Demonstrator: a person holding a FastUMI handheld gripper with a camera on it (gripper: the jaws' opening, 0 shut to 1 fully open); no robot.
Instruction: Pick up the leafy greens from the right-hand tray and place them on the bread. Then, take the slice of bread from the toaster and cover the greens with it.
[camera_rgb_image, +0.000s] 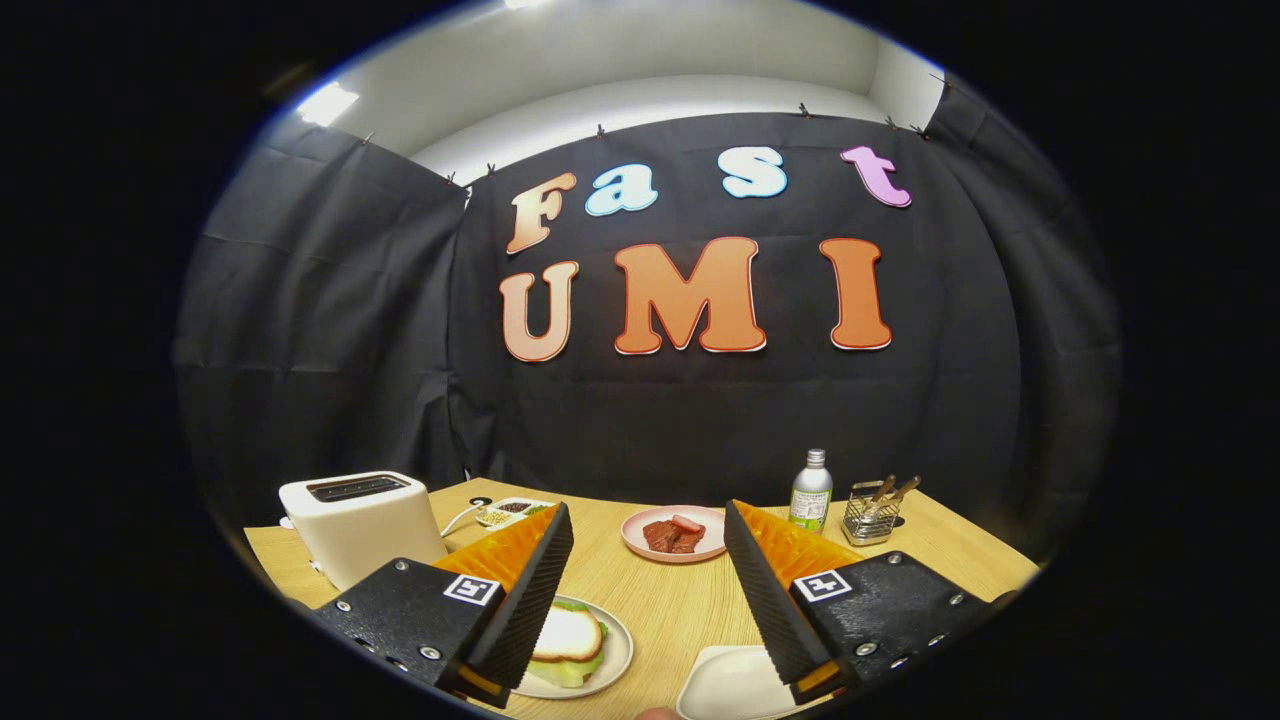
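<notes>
Gripper (648, 560): fingers were seen spread wide apart above the table, with nothing held between them.
Left finger (520, 600): its tip was positioned over the near plate, partly hiding the plate's left side.
Right finger (765, 600): its tip was positioned over the white tray's far right part.
Near plate (622, 655): a round pale plate was set on the table between the fingers, nearer the left one.
Top bread slice (567, 634): it was laid on the near plate, over the greens.
Leafy greens (570, 670): they were seen protruding from under the top slice, on the near plate.
White tray (725, 685): it was placed just right of the near plate.
Toaster (360, 522): a white toaster was stood beyond the left finger.
Pink plate (640, 545): it was located beyond the fingers, with red meat pieces (672, 535) on it.
Bottle (811, 492): it was stood upright, right of the pink plate.
Wire holder (868, 515): it was placed just right of the bottle, with utensils inside.
Table (670, 600): a light wooden surface was observed.
</notes>
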